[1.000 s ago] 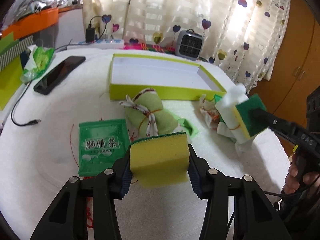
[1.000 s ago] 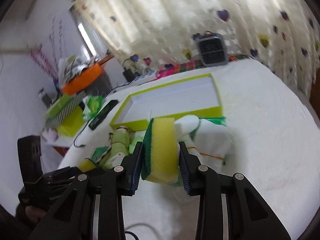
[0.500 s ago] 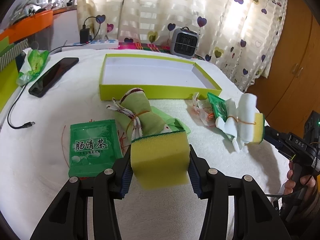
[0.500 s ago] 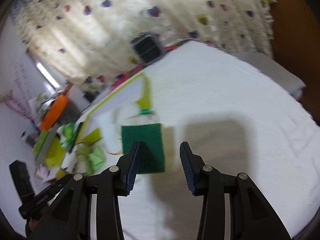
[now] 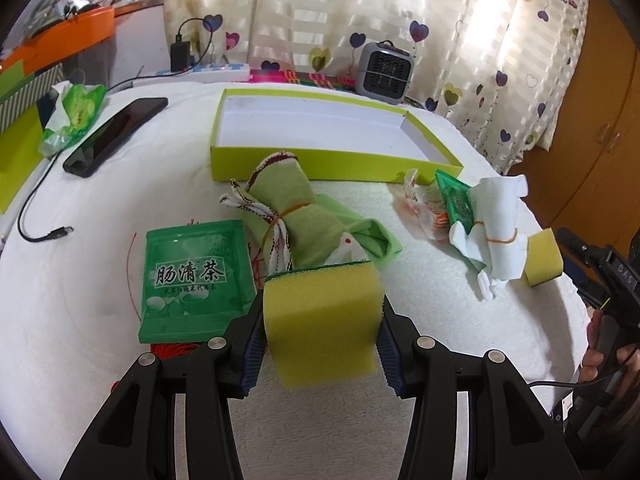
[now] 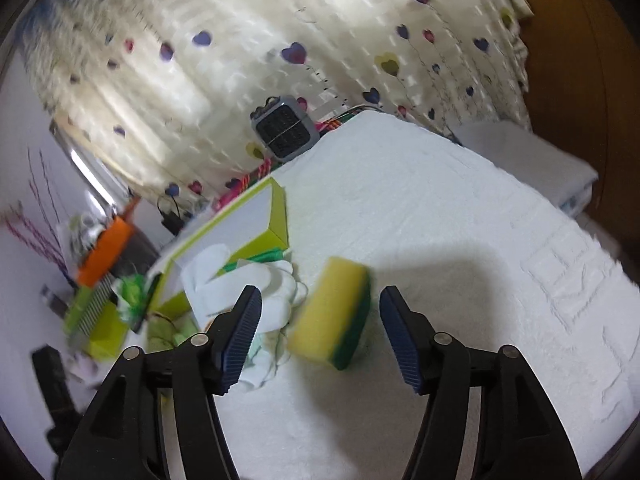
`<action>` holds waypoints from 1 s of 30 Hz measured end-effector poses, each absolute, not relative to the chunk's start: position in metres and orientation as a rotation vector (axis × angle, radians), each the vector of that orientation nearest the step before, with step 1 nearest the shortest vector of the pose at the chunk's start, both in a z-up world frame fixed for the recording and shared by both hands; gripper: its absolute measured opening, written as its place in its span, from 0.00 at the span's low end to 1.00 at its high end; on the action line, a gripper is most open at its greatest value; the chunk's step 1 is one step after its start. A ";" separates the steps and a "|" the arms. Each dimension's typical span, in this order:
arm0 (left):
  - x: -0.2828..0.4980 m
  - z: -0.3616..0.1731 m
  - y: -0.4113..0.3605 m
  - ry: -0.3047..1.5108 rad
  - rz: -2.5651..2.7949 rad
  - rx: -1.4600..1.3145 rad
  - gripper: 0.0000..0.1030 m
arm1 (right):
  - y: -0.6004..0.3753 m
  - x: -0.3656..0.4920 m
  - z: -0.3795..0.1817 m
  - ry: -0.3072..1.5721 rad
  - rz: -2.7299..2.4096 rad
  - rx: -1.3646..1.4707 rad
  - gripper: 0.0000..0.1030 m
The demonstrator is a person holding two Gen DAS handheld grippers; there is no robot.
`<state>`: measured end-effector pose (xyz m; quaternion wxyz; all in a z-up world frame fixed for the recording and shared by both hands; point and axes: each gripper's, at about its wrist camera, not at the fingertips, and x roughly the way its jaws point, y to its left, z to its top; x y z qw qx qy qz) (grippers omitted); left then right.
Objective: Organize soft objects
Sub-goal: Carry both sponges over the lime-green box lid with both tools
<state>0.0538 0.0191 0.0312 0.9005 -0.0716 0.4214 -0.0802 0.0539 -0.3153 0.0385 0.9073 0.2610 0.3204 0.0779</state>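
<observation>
The right gripper [image 6: 320, 336] has just been opening, and its jaws now stand wide, clear of the yellow-and-green sponge [image 6: 332, 312] between them — released onto the white bed cover [image 6: 460, 240], near its right edge, touching the white cloth bundle [image 5: 496, 228]. The left gripper [image 5: 320, 340] is clamped on a second sponge [image 5: 322, 320] above the cover's near edge. The step in hand looks like setting sponges together — next, the left one probably belongs beside the first, or both in the green tray [image 5: 320, 164].

Daylight glowing through curtains [image 5: 360, 20], fisheye-bent dark edges, right view motion-blurred, soft shadow on tablecloth [image 6: 460, 280]
</observation>
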 end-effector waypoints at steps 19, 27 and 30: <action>0.044 0.050 0.024 0.823 -0.169 -0.135 0.45 | -0.302 0.059 0.037 0.721 0.059 0.420 0.27; 0.040 0.079 0.026 0.768 -0.196 -0.126 0.45 | -0.301 0.049 0.072 0.638 0.065 0.390 0.27; 0.045 0.091 0.027 0.751 -0.210 -0.131 0.45 | -0.299 0.051 0.088 0.608 0.082 0.375 0.27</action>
